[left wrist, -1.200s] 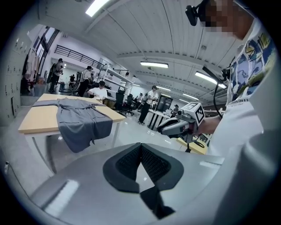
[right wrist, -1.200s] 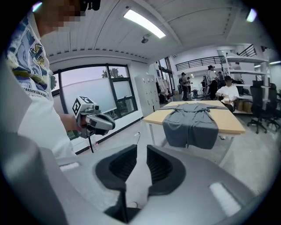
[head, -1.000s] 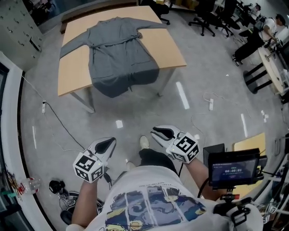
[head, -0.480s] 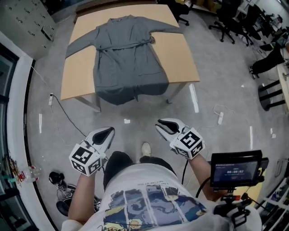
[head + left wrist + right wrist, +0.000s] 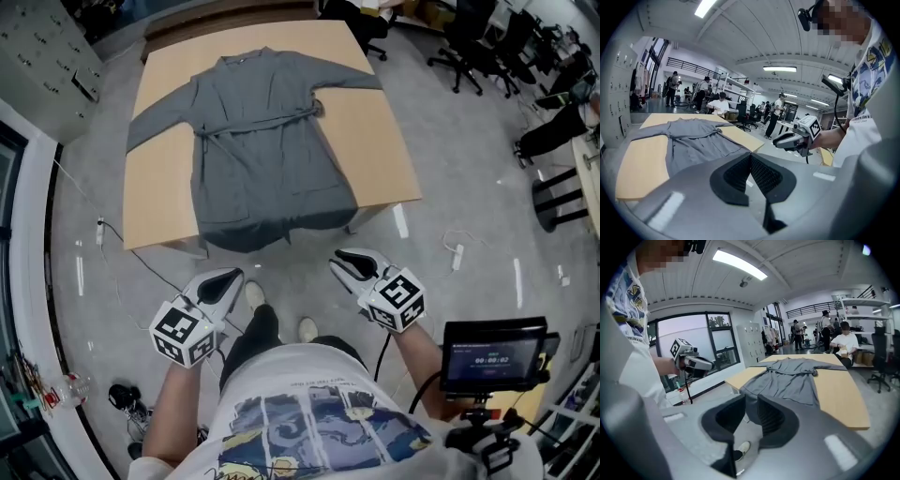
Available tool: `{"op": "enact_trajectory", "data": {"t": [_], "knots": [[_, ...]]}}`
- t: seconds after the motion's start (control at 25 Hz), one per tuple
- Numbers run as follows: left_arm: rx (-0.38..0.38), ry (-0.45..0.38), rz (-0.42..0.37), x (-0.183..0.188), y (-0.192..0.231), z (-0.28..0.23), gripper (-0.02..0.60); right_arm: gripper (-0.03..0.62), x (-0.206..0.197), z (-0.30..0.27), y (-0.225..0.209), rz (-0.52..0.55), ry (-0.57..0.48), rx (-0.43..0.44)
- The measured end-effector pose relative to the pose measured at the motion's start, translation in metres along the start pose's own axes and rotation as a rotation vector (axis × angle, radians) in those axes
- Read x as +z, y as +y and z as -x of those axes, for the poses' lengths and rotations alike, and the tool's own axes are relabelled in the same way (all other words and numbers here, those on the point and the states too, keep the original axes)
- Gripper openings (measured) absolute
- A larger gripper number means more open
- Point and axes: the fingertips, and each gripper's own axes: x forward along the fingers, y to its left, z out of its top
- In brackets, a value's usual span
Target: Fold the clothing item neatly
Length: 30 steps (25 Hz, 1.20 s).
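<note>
While it hung at the person's waist, left gripper (image 5: 751, 158): grey hand-held two-jaw tool with a black-and-white marker cube; jaws pressed together on nothing; it pointed toward the table, well short of it
Right gripper (image 5: 751, 404): same grey build and cube; jaws a little apart, nothing between them but a glimpse of floor and a shoe; it too was held clear of the table
Person: stood on the grey polished floor (image 5: 450, 187), white shoes (image 5: 307, 328) near the table's front edge; no contact with the garment
Clothing item: grey long-sleeved cloth robe (image 5: 267, 159) lay flat, front up, on the pale wooden rectangular table (image 5: 159, 202); collar at the far edge; sleeves (image 5: 161, 114) spread out to either side; thin grey belt (image 5: 262, 127) tied across the waist; hem (image 5: 272, 234) drooped over the near edge
Done so far: by the look of it, nothing; the robe was only laid out; no crease or fold showed
Left to do: likely everything; reach the table, bring the sleeves in, fold the sides, double the length, deal with the hanging hem
Count: two grippers; one robe; two sleeves; one belt; one table; two shoes; one small black monitor (image 5: 492, 349) at the person's right
</note>
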Motion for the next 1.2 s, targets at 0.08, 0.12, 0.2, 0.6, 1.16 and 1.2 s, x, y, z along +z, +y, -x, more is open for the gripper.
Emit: {"op": "enact_trajectory", "data": {"t": [0.08, 0.12, 0.2, 0.6, 1.16, 1.2], "knots": [[-0.026, -0.006, -0.006, 0.011, 0.02, -0.009, 0.005, 0.066, 0.011, -0.012, -0.015, -0.009, 0.002, -0.034], [-0.04, -0.009, -0.011, 0.016, 0.03, -0.013, 0.004, 0.067, 0.017, -0.018, -0.023, -0.016, 0.003, -0.051], [-0.066, -0.01, -0.015, 0.026, 0.049, -0.018, 0.005, 0.066, 0.026, -0.029, -0.038, -0.045, 0.004, -0.09], [-0.147, 0.027, -0.022, 0.039, 0.131, -0.032, 0.005, 0.095, 0.055, -0.077, -0.118, -0.16, 0.005, -0.276], [-0.058, 0.046, 0.03, 0.097, 0.197, -0.127, 0.005, 0.106, 0.083, -0.116, -0.351, -0.21, 0.041, -0.372], [-0.051, 0.051, 0.034, 0.101, 0.199, -0.136, 0.005, 0.107, 0.085, -0.119, -0.368, -0.206, 0.049, -0.373]]}}
